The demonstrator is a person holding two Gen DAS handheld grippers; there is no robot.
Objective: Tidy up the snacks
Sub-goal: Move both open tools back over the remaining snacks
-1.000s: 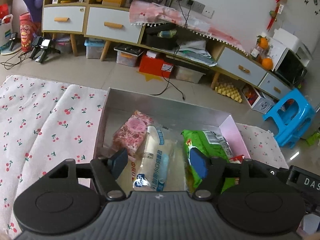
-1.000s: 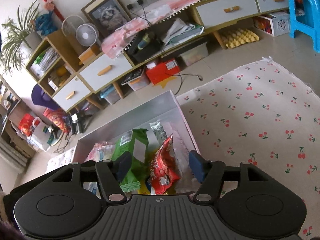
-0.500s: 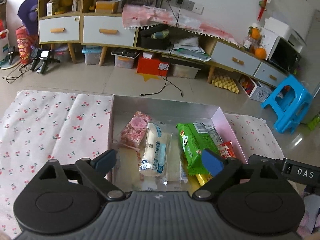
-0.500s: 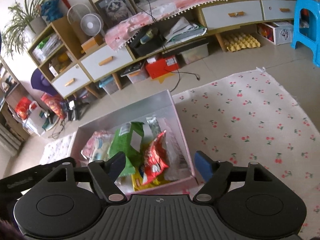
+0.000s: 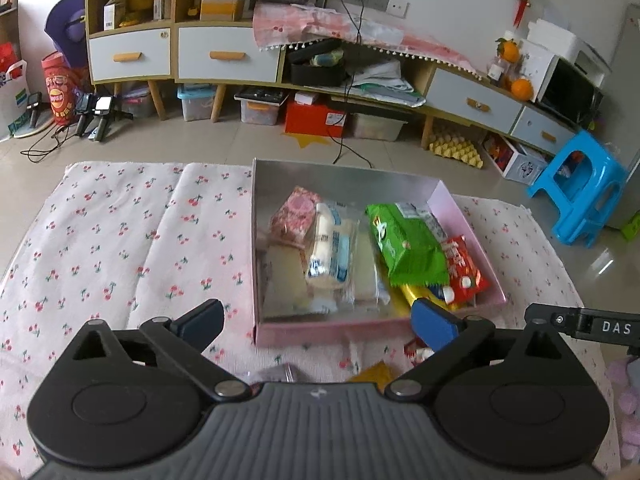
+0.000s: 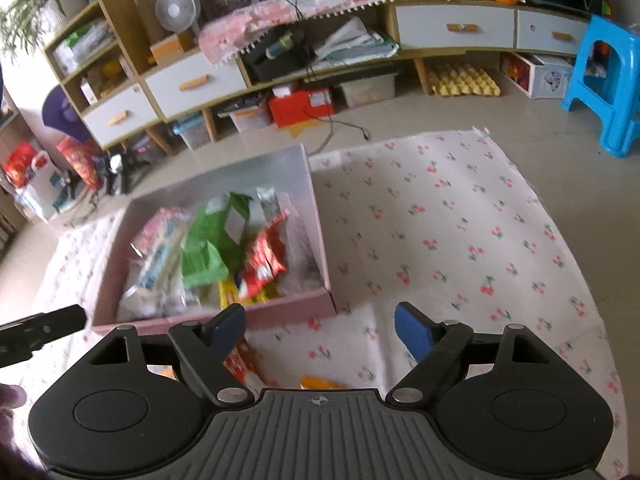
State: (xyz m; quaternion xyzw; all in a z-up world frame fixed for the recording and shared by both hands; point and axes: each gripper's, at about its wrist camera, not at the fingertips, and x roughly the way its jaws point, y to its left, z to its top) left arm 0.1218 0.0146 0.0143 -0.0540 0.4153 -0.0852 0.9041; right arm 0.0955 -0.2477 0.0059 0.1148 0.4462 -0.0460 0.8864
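Note:
A pink box (image 5: pixel 464 216) with a silver inside sits on the cherry-print cloth (image 5: pixel 120 240). It holds a pink packet (image 5: pixel 296 214), a white-and-blue packet (image 5: pixel 332 248), a green bag (image 5: pixel 408 244) and a red packet (image 5: pixel 464 272). The box (image 6: pixel 316 216) also shows in the right wrist view, blurred. My left gripper (image 5: pixel 316 320) is open and empty, just short of the box's near wall. My right gripper (image 6: pixel 320 324) is open and empty over the cloth by the box's near right corner. Loose red and yellow snacks (image 5: pixel 372 372) lie on the cloth under both grippers, partly hidden.
A long low cabinet (image 5: pixel 240 56) with drawers, bins and boxes lines the far wall. A blue stool (image 5: pixel 580 192) stands on the floor at the right. The cloth (image 6: pixel 460 240) stretches right of the box.
Both grippers have pulled back and up from inside the box and opened wider. The snacks stay in the box.

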